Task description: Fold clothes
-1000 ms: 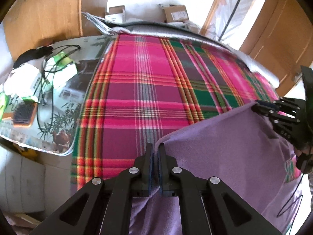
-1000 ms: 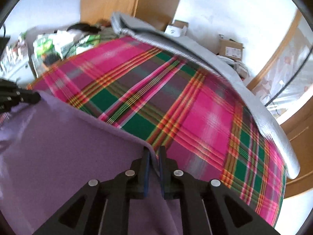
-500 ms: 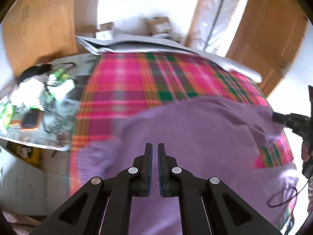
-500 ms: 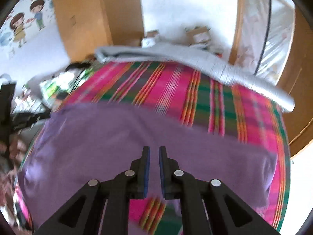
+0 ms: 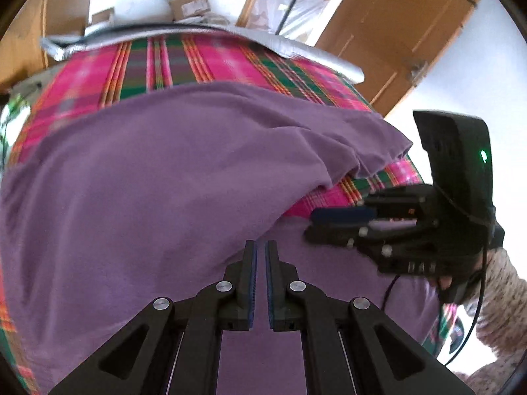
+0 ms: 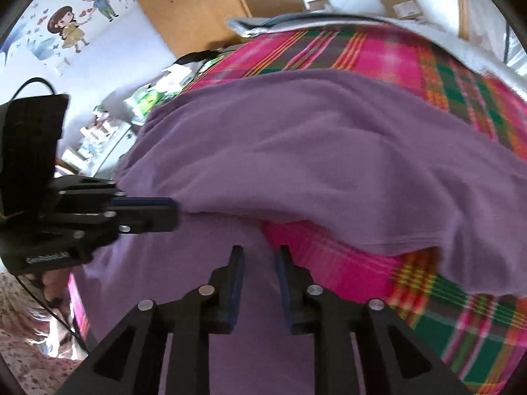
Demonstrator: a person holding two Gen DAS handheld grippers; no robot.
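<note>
Purple garment (image 5: 158, 177), one, folded over on plaid blanket (image 5: 224, 56), left gripper (image 5: 259, 253) nearly closed, gripping nothing, right gripper (image 6: 260, 260) slightly parted, empty.

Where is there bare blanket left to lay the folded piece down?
Bare plaid blanket runs as a strip between the purple garment's far edge and the grey mat. A smaller patch lies at the near right corner. The middle is covered, and both grippers crowd the near edge.
</note>
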